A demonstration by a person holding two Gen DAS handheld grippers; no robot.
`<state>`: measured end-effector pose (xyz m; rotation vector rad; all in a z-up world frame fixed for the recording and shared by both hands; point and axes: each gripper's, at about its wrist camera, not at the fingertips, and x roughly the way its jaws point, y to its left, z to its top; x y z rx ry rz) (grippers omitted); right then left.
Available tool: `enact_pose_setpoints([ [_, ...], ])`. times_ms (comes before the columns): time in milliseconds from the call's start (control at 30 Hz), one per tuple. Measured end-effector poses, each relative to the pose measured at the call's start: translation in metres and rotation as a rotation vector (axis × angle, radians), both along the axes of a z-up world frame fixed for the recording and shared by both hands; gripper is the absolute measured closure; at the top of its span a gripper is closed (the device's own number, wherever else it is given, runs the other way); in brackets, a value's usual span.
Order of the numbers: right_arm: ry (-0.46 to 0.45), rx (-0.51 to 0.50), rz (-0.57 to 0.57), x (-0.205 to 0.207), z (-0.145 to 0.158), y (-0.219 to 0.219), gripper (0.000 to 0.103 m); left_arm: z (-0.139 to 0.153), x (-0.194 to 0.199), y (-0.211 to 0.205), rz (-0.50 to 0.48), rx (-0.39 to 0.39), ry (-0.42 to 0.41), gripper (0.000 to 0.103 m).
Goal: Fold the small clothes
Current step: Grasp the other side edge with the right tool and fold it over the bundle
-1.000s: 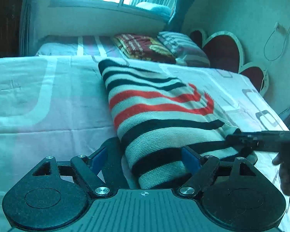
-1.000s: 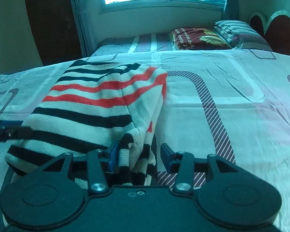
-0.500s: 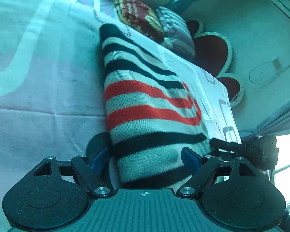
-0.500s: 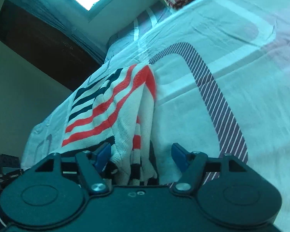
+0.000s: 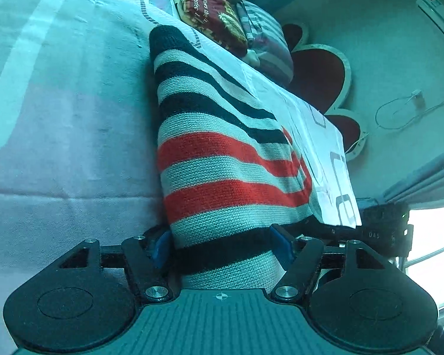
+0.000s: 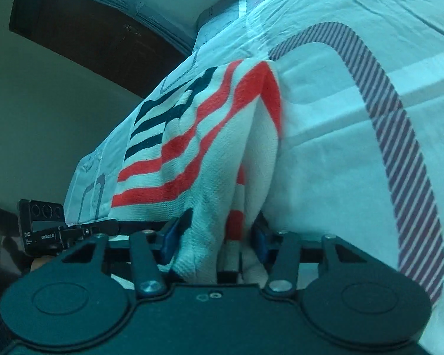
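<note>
Lying along the bed sheet (image 5: 59, 136), the striped knit garment (image 5: 222, 159) runs away from you toward the pillows (image 5: 263, 41), folded lengthwise into a long band of black, pale and red stripes. Your two grippers sit at its near end, one at each side.

Your left gripper (image 5: 222, 250) has the near black stripe and the pale band below it between its blue pads (image 5: 159, 248). Its jaws are closing; the left-hand pad sits right at the knit's edge and the right-hand pad touches the cloth's other side, but you cannot tell from this view whether they pinch yet. Just right of that gripper, your other gripper's dark body (image 5: 381, 230) shows at the edge of the bed.

Your right gripper (image 6: 214, 239) has the bunched right-hand fold of the garment (image 6: 210, 153) between its fingers (image 6: 168, 239). Its jaws are closing as well, and the pale cloth with its red stripe fills the gap from pad to pad, with both pads against it. In this view the left gripper (image 6: 74, 233) reaches in from the left along the garment's near edge.

A dark red folded blanket (image 5: 204, 9) lies beside the pillows, near the heart-shaped headboard (image 5: 325, 71).
</note>
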<state>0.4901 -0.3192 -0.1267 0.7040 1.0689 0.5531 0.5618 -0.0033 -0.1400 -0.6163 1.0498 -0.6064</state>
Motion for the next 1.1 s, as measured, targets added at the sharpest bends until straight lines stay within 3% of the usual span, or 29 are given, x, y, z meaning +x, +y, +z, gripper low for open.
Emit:
enact_pose_setpoints([
  [33,0.003,0.015,-0.015,0.000,-0.003,-0.001,0.056,0.000,0.001,-0.004,0.004,0.001,-0.012,0.032],
  [100,-0.026,-0.005,-0.037,0.000,-0.001,0.010,0.054,0.003,0.005,-0.016,-0.008,0.021,-0.031,0.018],
  [167,-0.067,-0.074,-0.046,0.001,0.007,0.024,0.054,0.012,0.004,-0.032,-0.031,0.110,-0.077,0.017],
  [267,-0.108,-0.167,-0.043,-0.005,0.015,0.036,0.060,0.021,0.000,-0.048,-0.058,0.232,-0.147,0.029],
  [633,-0.161,-0.192,-0.107,-0.023,0.029,0.038,0.068,0.041,-0.011,-0.040,-0.062,0.259,-0.214,0.048],
  [900,-0.236,-0.200,-0.109,-0.053,0.072,0.042,0.069,0.079,-0.035,-0.036,-0.088,0.257,-0.268,0.050],
  [1100,-0.311,-0.209,-0.095,-0.086,0.115,0.049,0.069,0.124,-0.077,-0.026,-0.075,0.253,-0.337,0.050],
])
